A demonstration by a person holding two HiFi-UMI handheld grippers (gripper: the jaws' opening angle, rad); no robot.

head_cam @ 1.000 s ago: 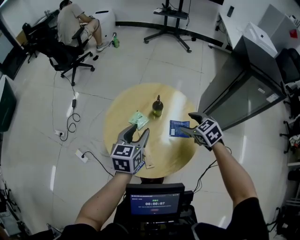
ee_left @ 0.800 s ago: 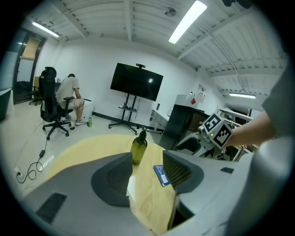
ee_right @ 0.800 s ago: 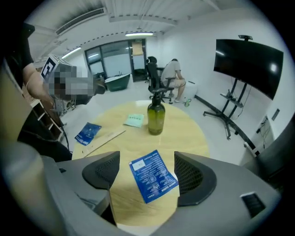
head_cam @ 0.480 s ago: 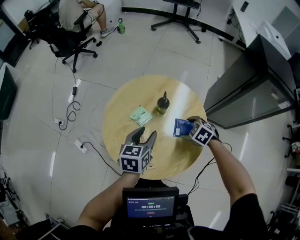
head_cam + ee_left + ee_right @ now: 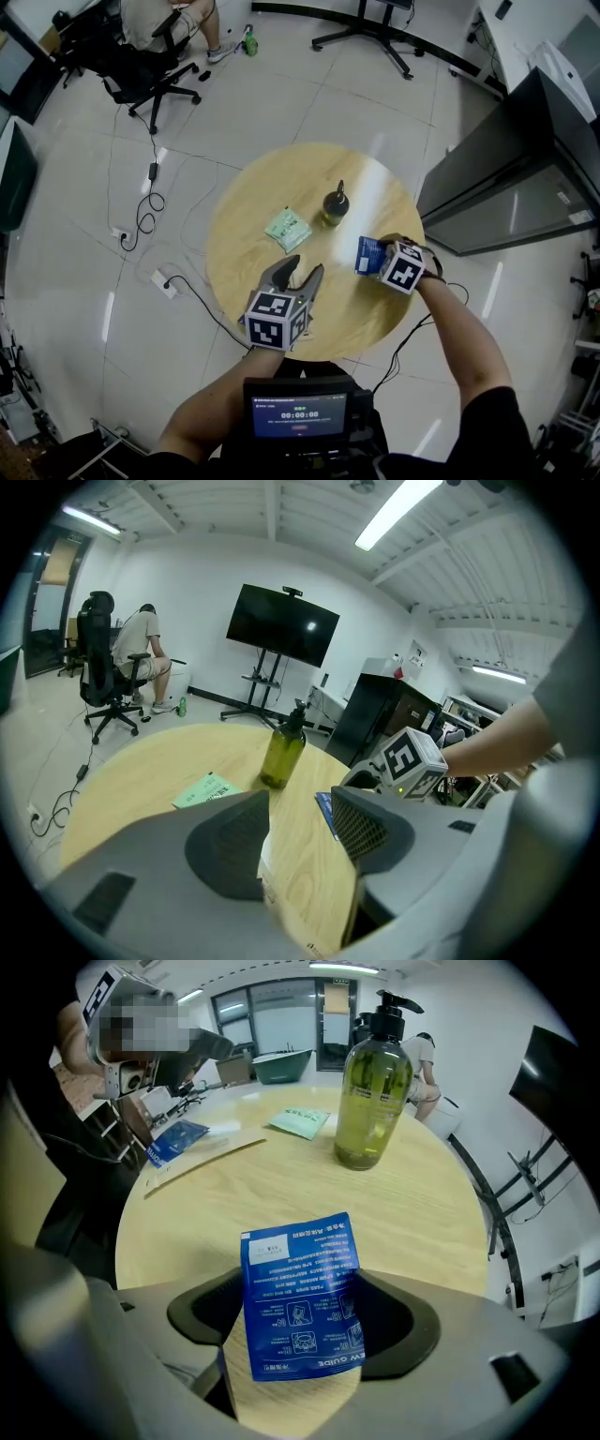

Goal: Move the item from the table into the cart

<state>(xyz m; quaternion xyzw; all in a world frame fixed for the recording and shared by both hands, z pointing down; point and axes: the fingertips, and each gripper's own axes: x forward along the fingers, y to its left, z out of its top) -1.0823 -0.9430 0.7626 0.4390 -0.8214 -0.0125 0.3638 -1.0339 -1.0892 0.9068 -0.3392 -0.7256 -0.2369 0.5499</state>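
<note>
Jaws of our right gripper [image 5: 302, 1330] have just been opening wide around the blue packet [image 5: 300, 1274] on the bench [image 5: 248, 220], left gripper [image 5: 305, 267] jaws gaping too.

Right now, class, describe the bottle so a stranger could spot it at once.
Find the round wooden table. Toward its far side stands the bottle, near a green packet and a blue packet. It alone stands upright: olive-green with a black pump.

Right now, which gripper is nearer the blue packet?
Right. The right gripper is down at the blue packet, which lies between its fingers, just opened wide. The left gripper stands apart, open, toward the table's near edge.
</note>
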